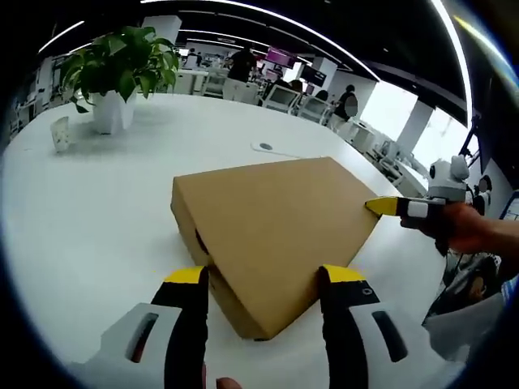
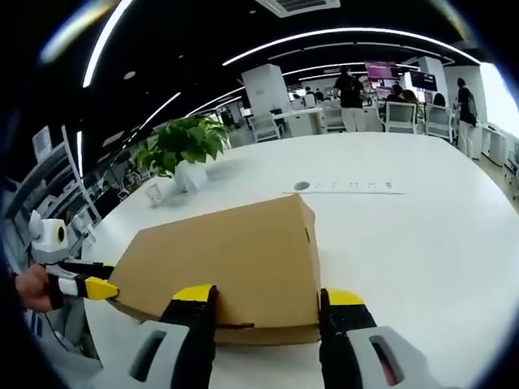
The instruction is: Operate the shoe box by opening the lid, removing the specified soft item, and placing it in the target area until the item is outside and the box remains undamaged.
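Closed flat brown cardboard shoe box sits between both hand-held grippers, left hand-held gripper and right hand-held gripper wide open, empty, straddling opposite corners.

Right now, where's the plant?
The plant stands at the table's far edge, upper left in the left gripper view, beyond the box; in the right gripper view it's also upper left.
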